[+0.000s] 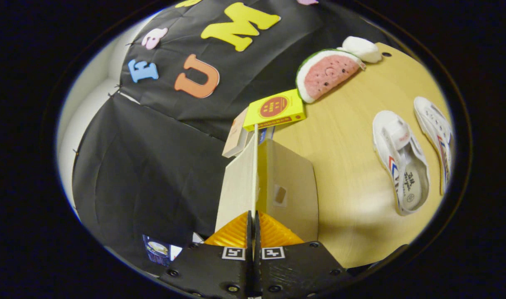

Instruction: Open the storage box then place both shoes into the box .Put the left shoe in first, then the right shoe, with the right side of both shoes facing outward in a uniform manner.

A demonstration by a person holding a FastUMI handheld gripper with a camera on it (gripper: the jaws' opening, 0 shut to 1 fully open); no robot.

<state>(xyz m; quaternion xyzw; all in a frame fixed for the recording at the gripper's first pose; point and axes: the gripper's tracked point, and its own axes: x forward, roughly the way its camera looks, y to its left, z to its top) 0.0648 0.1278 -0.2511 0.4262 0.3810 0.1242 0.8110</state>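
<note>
Gripper view: I am pinching the storage box lid edge-on, my gripper with both orange fingers pressed together on the thin panel, the storage box standing just beyond. The lid is looking light and stiff, likely cardboard, so I am gripping its free edge. Both white shoes are lying well apart on the wooden table, which is reading smooth, with a watermelon plush beyond.

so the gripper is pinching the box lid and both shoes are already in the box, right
Not quite. The gripper is pinching the box lid, but the gripper view shows both shoes lying on the table, beside the box.
</note>
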